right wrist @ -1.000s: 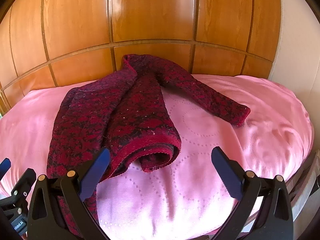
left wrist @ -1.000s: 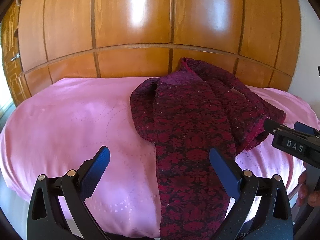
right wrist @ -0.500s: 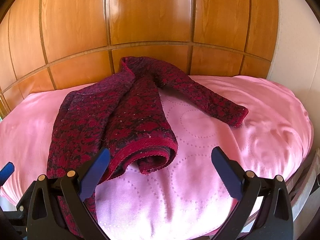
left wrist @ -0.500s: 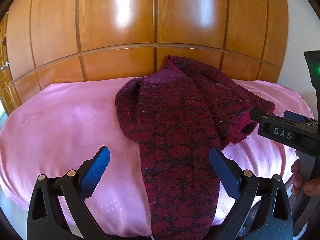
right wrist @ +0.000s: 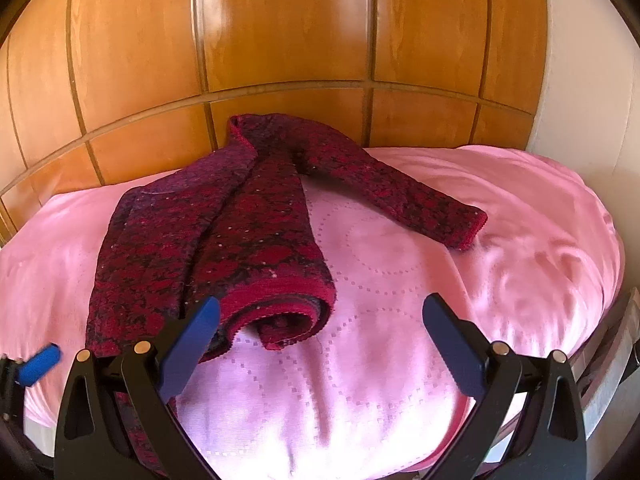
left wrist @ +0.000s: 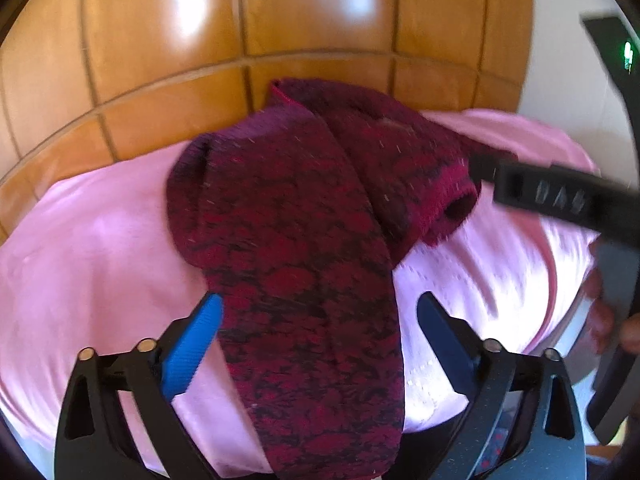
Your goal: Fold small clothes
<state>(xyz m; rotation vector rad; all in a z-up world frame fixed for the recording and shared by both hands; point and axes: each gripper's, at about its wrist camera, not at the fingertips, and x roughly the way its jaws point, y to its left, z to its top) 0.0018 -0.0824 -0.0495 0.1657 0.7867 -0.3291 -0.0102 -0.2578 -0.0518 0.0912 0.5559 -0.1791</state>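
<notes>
Near the sweater (right wrist: 208, 248), both my grippers, left (left wrist: 318, 340) & right (right wrist: 320, 340), gape wide, holding nothing; its rolled hem (right wrist: 280, 304) could bunch if grabbed off-center.

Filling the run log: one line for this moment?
sweater half-folded on pink bedspread | left gripper open | right gripper open | nothing held

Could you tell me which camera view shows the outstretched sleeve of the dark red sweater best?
The right wrist view: the sleeve lies in full, from shoulder to cuff, flat on the pink bedspread. In the left wrist view the sweater is blurred, and the right claw crosses in front of where that sleeve would be, so it barely shows.
</notes>
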